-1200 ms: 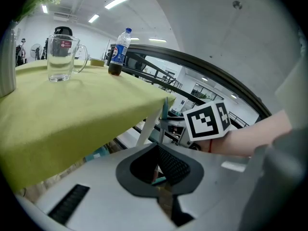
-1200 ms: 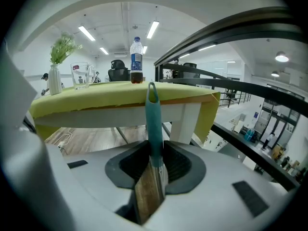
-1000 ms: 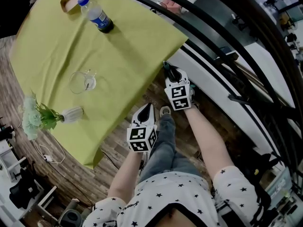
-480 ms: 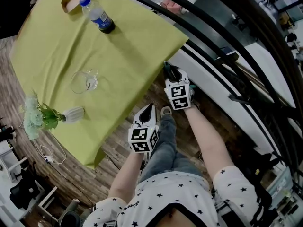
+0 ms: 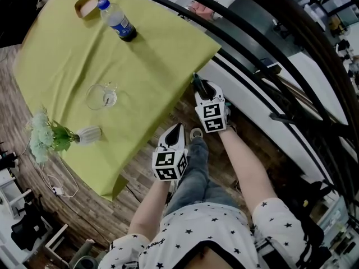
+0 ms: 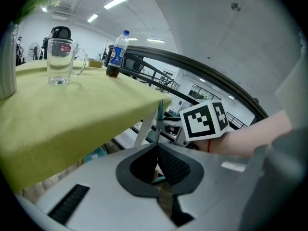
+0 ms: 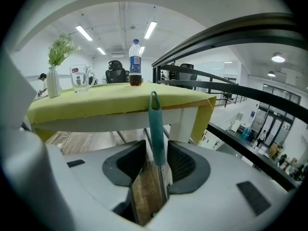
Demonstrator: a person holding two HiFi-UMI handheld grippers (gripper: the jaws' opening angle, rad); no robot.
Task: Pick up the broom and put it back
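Note:
The broom's teal handle stands upright by the table corner, between the jaws of my right gripper. Those jaws have just been opening, and their pads now stand off the handle, so it is not gripped. In the head view the right gripper points at the table corner, with the handle's top just showing at its tip. My left gripper hangs lower left of it, over the floor. In the left gripper view that gripper is shut on nothing, and the handle rises just behind it.
The table with the green cloth carries a water bottle, a glass mug, a vase with flowers and a small box. Dark railings run along the right. My shoe stands on the wooden floor.
Both hands keep their places. The head view has only drifted slightly, so the table things sit a little to the right.

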